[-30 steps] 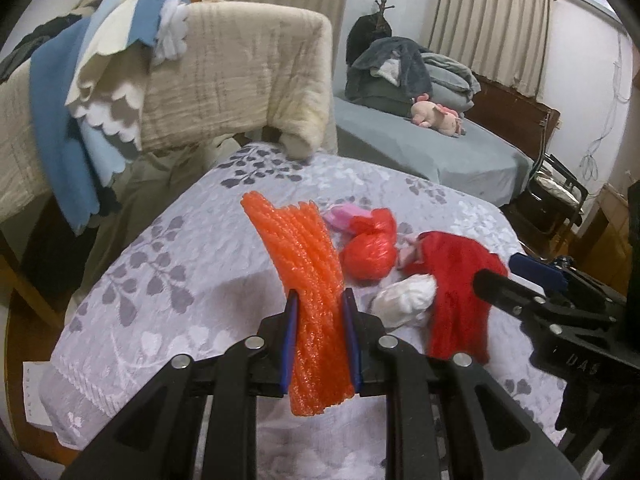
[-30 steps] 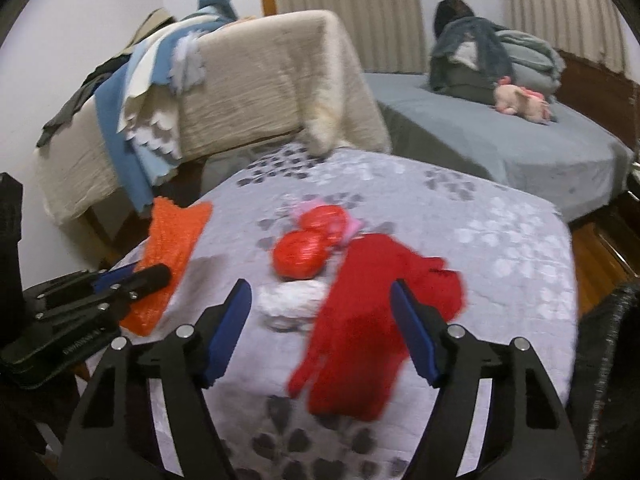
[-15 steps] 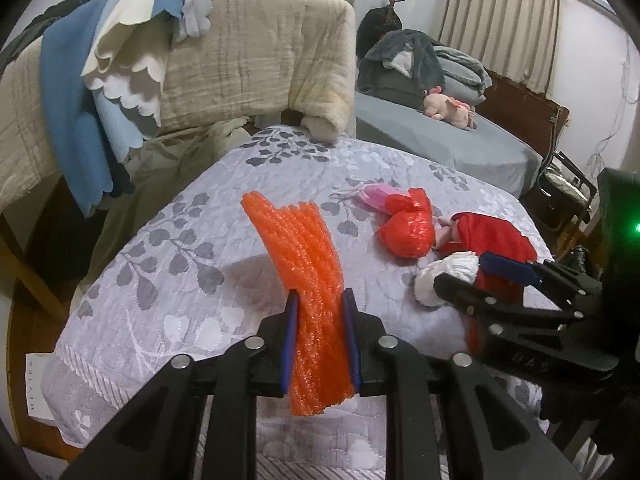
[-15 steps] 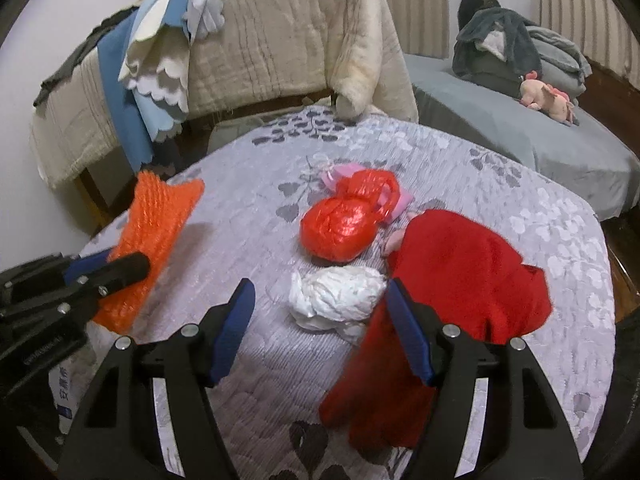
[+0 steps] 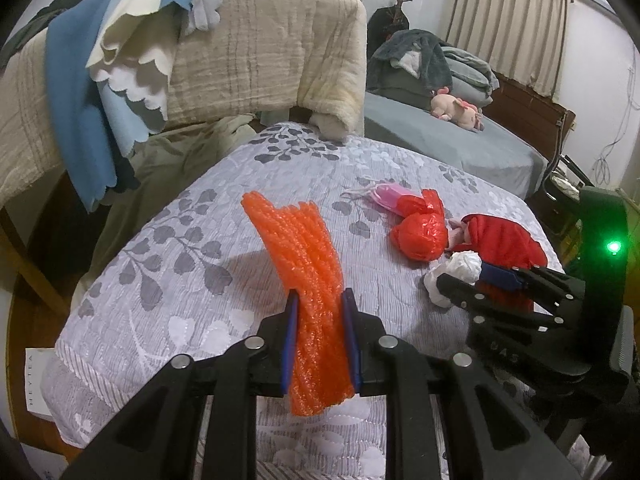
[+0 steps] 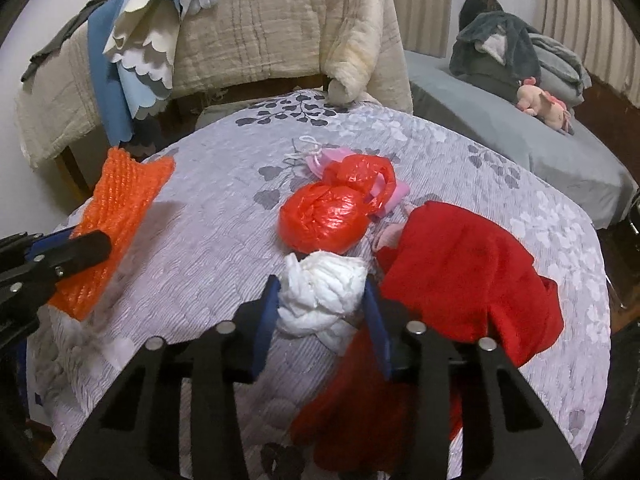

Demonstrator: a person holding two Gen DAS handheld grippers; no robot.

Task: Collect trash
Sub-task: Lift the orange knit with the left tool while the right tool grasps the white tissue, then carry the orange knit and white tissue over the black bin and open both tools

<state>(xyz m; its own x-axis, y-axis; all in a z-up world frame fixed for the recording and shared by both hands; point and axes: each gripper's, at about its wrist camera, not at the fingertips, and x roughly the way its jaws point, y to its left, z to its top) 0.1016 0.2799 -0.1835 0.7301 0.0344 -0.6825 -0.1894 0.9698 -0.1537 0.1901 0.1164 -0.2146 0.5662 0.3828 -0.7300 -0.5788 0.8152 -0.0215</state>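
My left gripper (image 5: 318, 336) is shut on an orange foam net (image 5: 304, 272) and holds it above the grey floral bedspread (image 5: 192, 248); the net also shows in the right wrist view (image 6: 116, 216). My right gripper (image 6: 322, 312) has its jaws around a white crumpled tissue wad (image 6: 324, 300), the pads touching both sides. The wad also shows in the left wrist view (image 5: 456, 276). A red plastic bag ball (image 6: 324, 220) lies just beyond the wad, and a pink face mask (image 6: 320, 160) lies behind it.
A red garment (image 6: 468, 272) lies right of the wad. A beige quilt and blue cloths (image 6: 260, 28) hang over a frame behind the bed. A grey bed (image 6: 520, 136) with a pink plush toy (image 6: 544, 104) stands at the right.
My right gripper moved forward and down onto the white wad and narrowed its jaws around it. My left gripper kept hold of the orange net and shifted slightly.
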